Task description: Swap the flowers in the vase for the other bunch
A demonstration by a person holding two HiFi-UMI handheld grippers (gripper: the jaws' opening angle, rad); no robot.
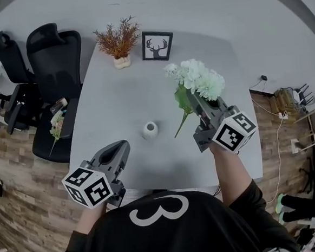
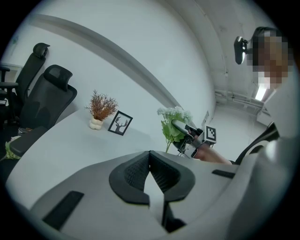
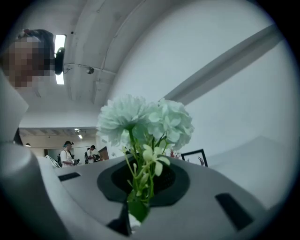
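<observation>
nearest the lens, the person's dark shirt point(image 1: 171, 230) fills the lower centre of the head view. just above it, at lower left, are the left tongs point(image 1: 122, 148). their pads meet at the tip with nothing between them, and they are held off the work near the front edge of the table point(image 1: 111, 93). this probably leaves them free to steady the vase if needed.

at centre right, the right tongs point(image 1: 194, 99) are clamped narrow on the stems of the white-green bunch point(image 1: 197, 77). the grip sits low on the stems. the blooms stand clear beyond the pads and are not crushed, and the cut end hangs free below, slanting down and left toward the vase. that exposed end suits guiding the stems into a narrow neck.

the small white vase point(image 1: 150, 130) stands upright and empty at the lower centre of the table, between both tongs and apart from each. what appears to be a second bunch point(image 1: 56, 127) lies on the seat of the black chair point(image 1: 54, 55) at left, well apart from the vase.

a dried plant point(image 1: 118, 41) and a framed picture point(image 1: 157, 45) stand at the far edge, out of the working area.
</observation>
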